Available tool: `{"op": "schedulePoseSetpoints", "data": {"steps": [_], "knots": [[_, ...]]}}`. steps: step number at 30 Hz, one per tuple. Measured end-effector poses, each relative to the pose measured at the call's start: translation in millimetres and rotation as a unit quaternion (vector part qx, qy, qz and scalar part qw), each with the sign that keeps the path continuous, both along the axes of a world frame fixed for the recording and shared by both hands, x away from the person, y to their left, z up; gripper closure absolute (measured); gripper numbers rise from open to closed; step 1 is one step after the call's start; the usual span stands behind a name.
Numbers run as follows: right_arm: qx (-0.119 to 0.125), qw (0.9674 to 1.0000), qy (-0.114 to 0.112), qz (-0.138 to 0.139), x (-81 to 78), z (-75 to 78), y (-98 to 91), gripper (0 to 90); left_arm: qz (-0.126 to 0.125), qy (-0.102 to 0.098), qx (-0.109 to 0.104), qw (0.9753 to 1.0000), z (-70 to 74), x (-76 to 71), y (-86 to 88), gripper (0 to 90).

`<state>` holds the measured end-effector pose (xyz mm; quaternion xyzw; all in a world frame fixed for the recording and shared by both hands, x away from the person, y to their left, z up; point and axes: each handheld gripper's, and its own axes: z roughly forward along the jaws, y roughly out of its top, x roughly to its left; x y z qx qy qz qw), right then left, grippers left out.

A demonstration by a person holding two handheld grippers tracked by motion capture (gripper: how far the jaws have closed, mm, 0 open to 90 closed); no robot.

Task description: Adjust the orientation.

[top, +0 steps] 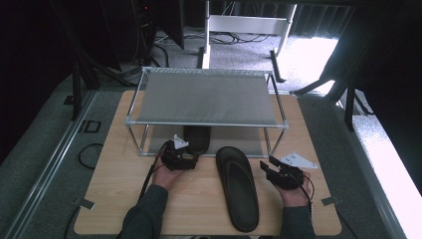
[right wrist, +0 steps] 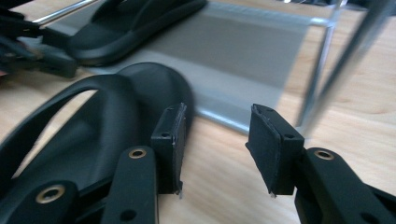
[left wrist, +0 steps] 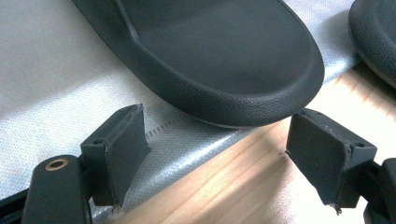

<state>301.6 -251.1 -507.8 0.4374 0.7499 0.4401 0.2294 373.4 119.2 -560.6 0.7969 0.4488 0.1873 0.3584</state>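
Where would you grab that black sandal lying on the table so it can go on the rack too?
Probably by its edge near the heel. The sandal lies flat, sole down, toe toward the rack. The right gripper, jaws open beside it, could come from that right side and pinch the raised rim, which looks narrow enough.

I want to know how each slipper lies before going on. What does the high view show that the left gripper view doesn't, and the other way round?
High view alone: the rack's upper shelf, the whole front slipper on the table, and the right gripper, open beside it. Left gripper view alone: the left gripper open, its jaws clear of the heel. Both share the rear slipper on the lower shelf.
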Motion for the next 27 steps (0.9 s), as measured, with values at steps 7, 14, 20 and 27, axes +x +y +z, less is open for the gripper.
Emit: {"op": "schedulePoseSetpoints", "data": {"steps": [7,14,20,27], "knots": [[0.007,0.9995,0.006,0.030,-11.4,-1.5,13.7,55.0,0.001,0.000,0.000,1.0000,0.1,-0.1,0.2,20.5],[0.008,0.9982,0.021,0.056,-14.5,-7.1,24.5,55.1,0.001,0.000,-0.001,1.0000,0.1,-0.4,0.3,20.5],[0.006,0.9959,0.038,0.081,-19.4,-13.4,35.6,55.4,0.001,0.000,-0.002,1.0000,0.1,-0.4,0.4,20.5],[0.007,0.9935,0.079,0.082,-13.0,-25.6,41.1,62.0,0.001,0.000,-0.002,1.0000,0.1,-0.5,0.4,20.5]]}}
